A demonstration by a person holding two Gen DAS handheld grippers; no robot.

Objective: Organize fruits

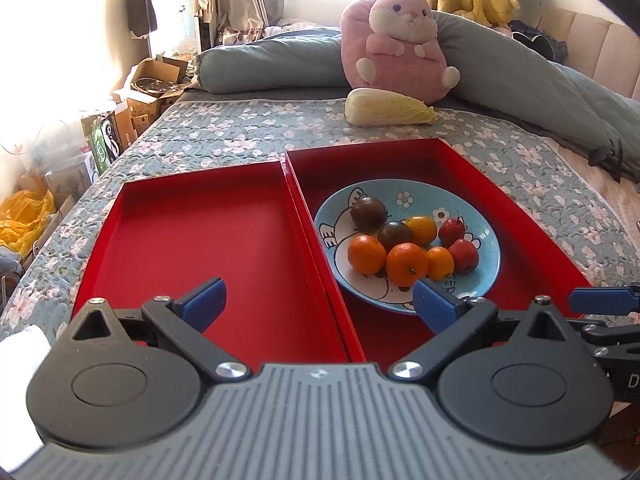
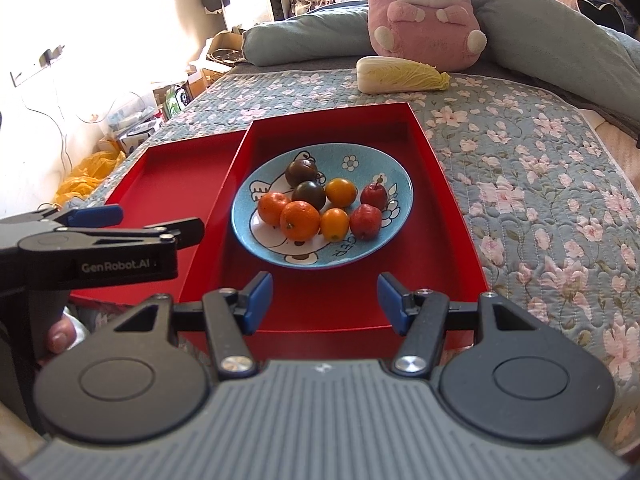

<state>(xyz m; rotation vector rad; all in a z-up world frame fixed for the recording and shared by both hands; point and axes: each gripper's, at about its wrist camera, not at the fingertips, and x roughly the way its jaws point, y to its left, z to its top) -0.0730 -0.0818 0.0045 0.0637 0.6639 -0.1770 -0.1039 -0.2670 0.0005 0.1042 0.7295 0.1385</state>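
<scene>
A blue cartoon plate [image 1: 486, 280] [image 2: 396, 216] sits in the right red tray [image 1: 532, 240] [image 2: 444, 216]. It holds several fruits: two oranges [image 1: 366, 254] [image 2: 300, 220], two dark tomatoes [image 1: 368, 213] [image 2: 301, 172], two yellow-orange fruits [image 1: 422, 229] [image 2: 340, 192] and two small red fruits [image 1: 463, 255] [image 2: 365, 221]. The left red tray [image 1: 180, 248] [image 2: 176, 176] holds nothing. My left gripper [image 1: 318, 300] is open, low over the wall between the trays. My right gripper [image 2: 325, 300] is open over the right tray's near end, short of the plate. Both are empty.
The trays lie on a floral quilt [image 1: 240, 132] [image 2: 540, 168]. A napa cabbage [image 1: 388, 107] [image 2: 402, 74] and a pink plush rabbit [image 1: 400, 44] [image 2: 424, 16] are behind them, with a blue-grey duvet [image 1: 272, 64]. Boxes and bags [image 1: 140, 100] stand off the bed's left edge.
</scene>
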